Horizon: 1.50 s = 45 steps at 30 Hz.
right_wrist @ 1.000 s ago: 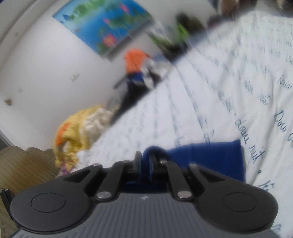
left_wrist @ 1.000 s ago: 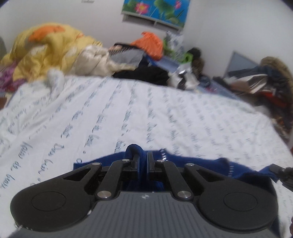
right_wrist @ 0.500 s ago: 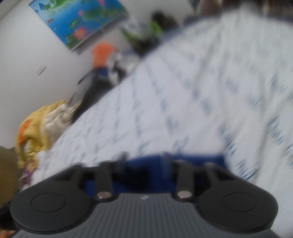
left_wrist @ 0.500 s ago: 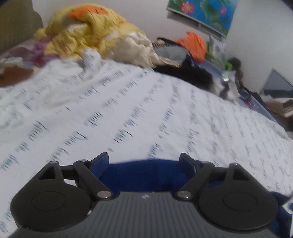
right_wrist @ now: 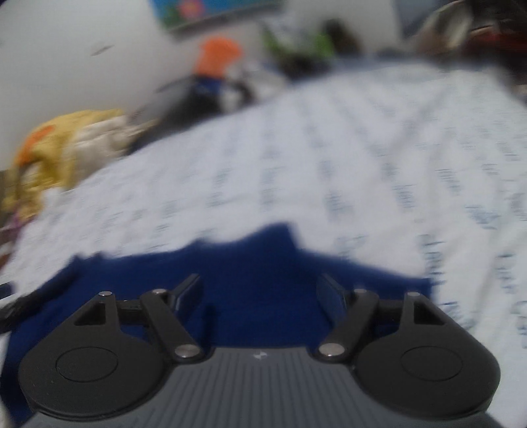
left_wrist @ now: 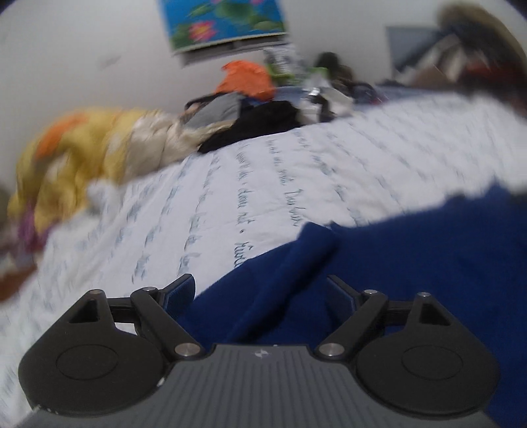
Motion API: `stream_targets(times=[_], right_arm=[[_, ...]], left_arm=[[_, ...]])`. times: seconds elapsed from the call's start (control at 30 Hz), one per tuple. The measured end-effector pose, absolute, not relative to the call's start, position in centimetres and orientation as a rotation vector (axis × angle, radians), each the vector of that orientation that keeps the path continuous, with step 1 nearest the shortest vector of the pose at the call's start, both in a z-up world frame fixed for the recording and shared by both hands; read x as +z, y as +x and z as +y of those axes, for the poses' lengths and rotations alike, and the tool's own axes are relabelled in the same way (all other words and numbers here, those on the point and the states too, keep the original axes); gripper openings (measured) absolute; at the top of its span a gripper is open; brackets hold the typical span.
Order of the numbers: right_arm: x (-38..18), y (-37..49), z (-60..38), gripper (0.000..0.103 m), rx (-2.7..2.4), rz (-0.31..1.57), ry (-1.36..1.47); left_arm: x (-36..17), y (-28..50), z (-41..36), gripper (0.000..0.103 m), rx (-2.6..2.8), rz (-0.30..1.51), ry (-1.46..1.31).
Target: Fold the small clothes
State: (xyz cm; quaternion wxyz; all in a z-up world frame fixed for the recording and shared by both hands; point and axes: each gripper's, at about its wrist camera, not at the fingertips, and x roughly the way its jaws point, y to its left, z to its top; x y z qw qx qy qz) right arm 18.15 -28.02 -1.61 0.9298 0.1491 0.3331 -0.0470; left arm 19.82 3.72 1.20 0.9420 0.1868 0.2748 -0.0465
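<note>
In the left wrist view, a heap of yellow bedding (left_wrist: pixel 75 154) is seen at the far left edge of the bed, smeared by motion blur. Next to it, dark and grey clothes (left_wrist: pixel 250 121) are piled below an orange item (left_wrist: pixel 247 79), and a blue flower picture (left_wrist: pixel 224 19) is cut off by the top of the frame. The white bedsheet (left_wrist: pixel 329 171) with script lettering is legible only near the middle. The left gripper (left_wrist: pixel 260 293) is held wide open, with nothing gripped; the blue garment (left_wrist: pixel 411 256) lies on the sheet between and beyond its fingers, with a raised fold running up the centre. Its right part is cut off by the frame edge.

The right wrist view is heavily blurred. The bedding (right_wrist: pixel 66 145) and the orange item (right_wrist: pixel 217 56) are reduced to colour patches, and the lettering on the sheet (right_wrist: pixel 329 158) cannot be read. The right gripper (right_wrist: pixel 260 289) is also spread wide and nothing is clamped; the garment (right_wrist: pixel 257 263) is spread under and ahead of it, and its near edge is hidden by the gripper body. A dark object at the left edge cannot be identified.
</note>
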Motion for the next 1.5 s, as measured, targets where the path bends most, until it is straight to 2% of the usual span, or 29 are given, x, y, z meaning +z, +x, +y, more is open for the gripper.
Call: stream_targets(times=[0.13,0.3,0.53,0.67,0.8,0.97,1.07,1.23,1.5], right_arm=[[-0.2,15.9,-26.1,0.077,-0.031,0.61,0.247],[-0.7,15.0,-21.7,0.077,0.056,0.623,0.075],[-2.2,14.6,-22.5,0.077,-0.045,0.651,0.054],[-2.5,12.2,-20.9,0.084,0.014,0.626,-0.045],[-2.7,11.0,-20.9,0.085,-0.012,0.615,-0.089],[-2.3,8.7,-21.0,0.085,-0.078,0.516,-0.201],[-3.1,8.8,-20.3,0.085,-0.101,0.5,-0.297],[-3.7,9.2,-20.3,0.085,-0.087,0.481,-0.256],[-3.9,8.9,-20.2,0.085,-0.19,0.394,-0.544]], left_arm=[[-0.4,22.8,4.1,0.088,0.156,0.61,0.433],[0.4,24.6,9.5,0.086,0.361,0.683,0.201],[2.5,19.3,11.6,0.09,0.235,0.645,0.131],[0.8,16.1,11.4,0.09,0.133,0.66,0.097],[-0.6,13.6,13.0,0.09,0.102,0.658,0.06],[0.0,12.2,14.1,0.102,0.115,0.534,0.036],[-0.2,13.3,14.2,0.102,0.105,0.536,0.015],[-1.6,14.8,14.3,0.1,0.132,0.581,-0.09],[-0.6,14.3,15.6,0.098,0.225,0.562,-0.019]])
